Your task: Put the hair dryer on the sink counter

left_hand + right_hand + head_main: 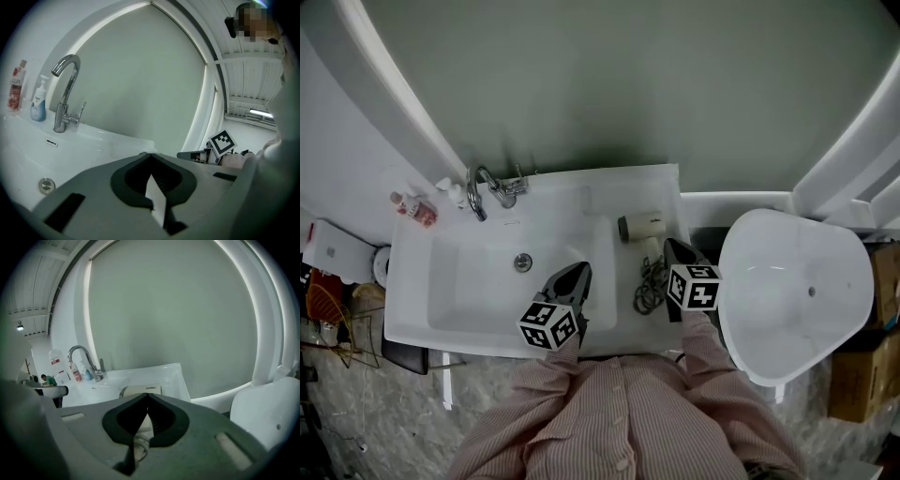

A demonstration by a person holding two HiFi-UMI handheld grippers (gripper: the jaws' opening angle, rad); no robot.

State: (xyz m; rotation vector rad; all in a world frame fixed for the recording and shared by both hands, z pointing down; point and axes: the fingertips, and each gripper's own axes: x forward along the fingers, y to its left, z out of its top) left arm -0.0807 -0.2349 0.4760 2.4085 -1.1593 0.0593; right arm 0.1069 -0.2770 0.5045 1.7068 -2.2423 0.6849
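Nearest the person, the left gripper [583, 271] hovers over the basin [478, 281], jaws pressed together on nothing. The right gripper [669, 245], likewise closed and empty, sits just right of the hair dryer [639, 227]. The dryer lies on the sink counter [661, 187] right of the basin, with its coiled cord [651, 287] in front. Its barrel print is unreadable. Farther back, by the faucet [483, 187], a red bottle [16, 86] seems to read "LUX", beside a pump bottle [38, 99].
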